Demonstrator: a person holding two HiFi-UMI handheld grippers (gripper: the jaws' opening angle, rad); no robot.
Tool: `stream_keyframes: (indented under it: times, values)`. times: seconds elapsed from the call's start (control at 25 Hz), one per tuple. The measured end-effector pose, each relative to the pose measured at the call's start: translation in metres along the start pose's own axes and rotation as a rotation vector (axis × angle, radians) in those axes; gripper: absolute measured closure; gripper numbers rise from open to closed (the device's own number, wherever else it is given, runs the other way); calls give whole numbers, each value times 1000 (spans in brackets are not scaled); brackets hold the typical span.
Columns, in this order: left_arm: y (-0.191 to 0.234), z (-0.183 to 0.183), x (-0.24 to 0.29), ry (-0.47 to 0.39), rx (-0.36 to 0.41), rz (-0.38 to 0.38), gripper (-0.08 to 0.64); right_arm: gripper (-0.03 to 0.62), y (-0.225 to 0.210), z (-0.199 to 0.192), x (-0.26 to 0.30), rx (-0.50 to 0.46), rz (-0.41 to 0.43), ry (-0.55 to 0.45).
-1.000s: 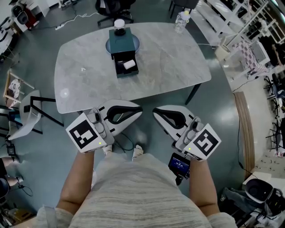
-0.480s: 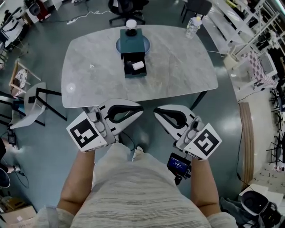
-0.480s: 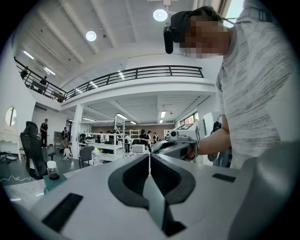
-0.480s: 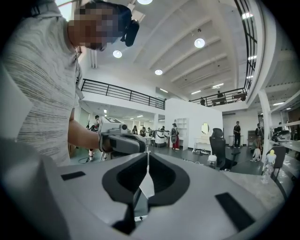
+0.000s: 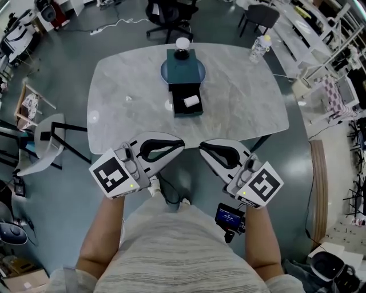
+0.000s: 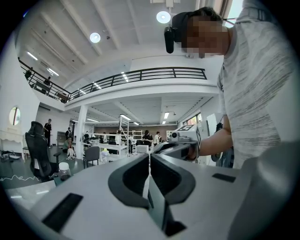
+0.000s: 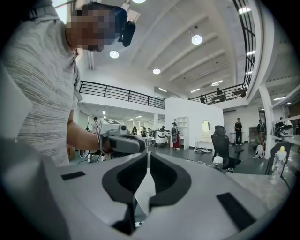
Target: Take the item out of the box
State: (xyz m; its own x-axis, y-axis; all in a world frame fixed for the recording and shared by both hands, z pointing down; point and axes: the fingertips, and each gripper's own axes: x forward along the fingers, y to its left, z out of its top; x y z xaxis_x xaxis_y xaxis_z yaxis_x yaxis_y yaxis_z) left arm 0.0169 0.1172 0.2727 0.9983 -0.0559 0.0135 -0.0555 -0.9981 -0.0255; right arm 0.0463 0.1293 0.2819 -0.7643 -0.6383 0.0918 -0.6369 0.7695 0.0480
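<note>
A dark teal box (image 5: 184,64) stands at the far middle of the grey marble table (image 5: 126,114), its drawer (image 5: 187,107) pulled out toward me. A small white item (image 5: 191,102) lies in the drawer. A white ball (image 5: 182,43) sits at the box's far end. My left gripper (image 5: 182,146) and right gripper (image 5: 201,146) hang side by side below the table's near edge, both shut and empty, far from the box. In the left gripper view the jaws (image 6: 149,157) meet; in the right gripper view the jaws (image 7: 147,157) meet too.
A clear bottle (image 5: 258,47) stands at the table's far right corner. A pale chair (image 5: 48,137) sits left of the table, an office chair (image 5: 171,17) behind it. Shelving and equipment line the right side of the room.
The table and box have slid right and lower in the head view, as I come closer. Both grippers keep the same shut pose in front of my body.
</note>
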Motion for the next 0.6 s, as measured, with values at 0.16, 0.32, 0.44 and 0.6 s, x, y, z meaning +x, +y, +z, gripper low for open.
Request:
stream_keyframes:
  times: [0.16, 0.32, 0.44, 0.6]
  values:
    - [30, -2, -12, 11, -3, -30, 538, 572, -14, 4, 36, -2, 3, 9]
    - [60, -3, -27, 6, -1, -67, 538, 571, -28, 6, 69, -5, -16, 25]
    - [83, 1, -36, -3, 0, -83, 538, 569, -39, 10, 90, -11, -30, 34]
    - [106, 3, -41, -16, 5, -99, 538, 569, -53, 12, 106, -17, -49, 50]
